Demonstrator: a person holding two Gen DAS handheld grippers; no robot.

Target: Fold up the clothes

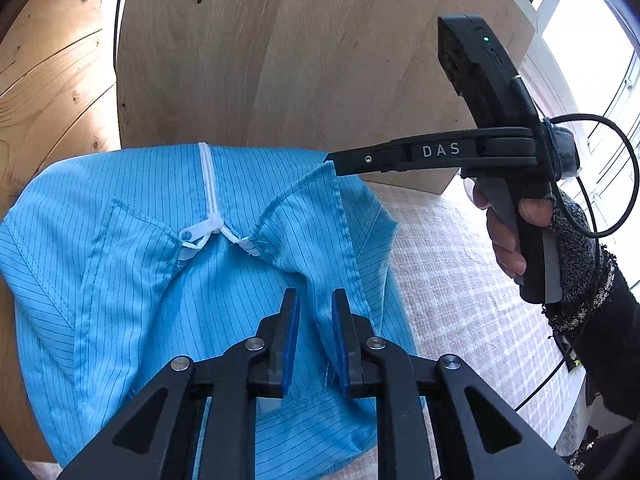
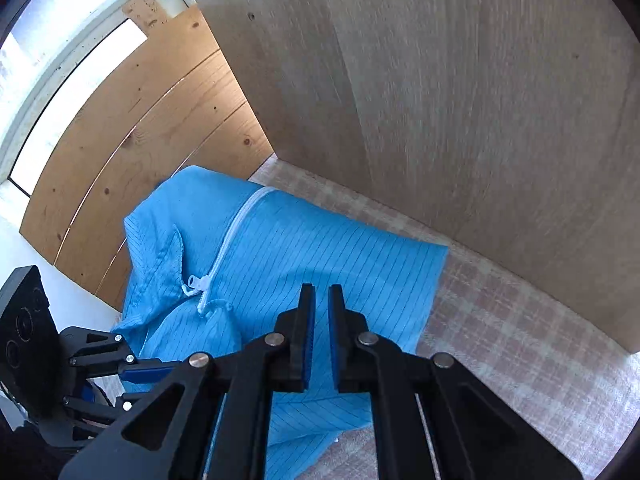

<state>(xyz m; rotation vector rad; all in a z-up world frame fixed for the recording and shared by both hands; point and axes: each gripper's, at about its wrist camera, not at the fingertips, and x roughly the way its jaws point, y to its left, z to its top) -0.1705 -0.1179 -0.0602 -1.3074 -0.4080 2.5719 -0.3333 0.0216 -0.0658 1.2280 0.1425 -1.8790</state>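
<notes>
Left gripper (image 1: 316,320): blue-padded jaws stand apart with a clear gap, hanging over the collar area of the garment; no fabric is seen pinched between the pads. Right gripper (image 2: 321,320): jaws also apart, the gap narrower, poised above the striped front panel; whether the tips touch the cloth cannot be told. In the left wrist view the right gripper shows side-on, its closed-looking tip right at the raised point of the collar (image 1: 316,192), though contact there is not certain; the person's right hand (image 1: 516,232) wraps its handle, a knit cuff at the wrist and a black cable looping behind. In the right wrist view the left gripper appears at the lower left, its fingers at the near left edge of the garment. The garment (image 2: 304,264) is a light blue top with thin dark pinstripes, lying front-up on a pale checked bedcover (image 2: 500,332). A white zipper (image 1: 209,188) runs down its middle, the pull (image 1: 200,232) lying at the neck opening where the two collar flaps part. The far hem lies just beside a light wooden panel (image 2: 440,80) that rises from the far edge of the bedcover. The left shoulder side hangs near the left edge, beside knotty pine boards (image 2: 132,140). Bright windows (image 2: 68,60) show beyond.
</notes>
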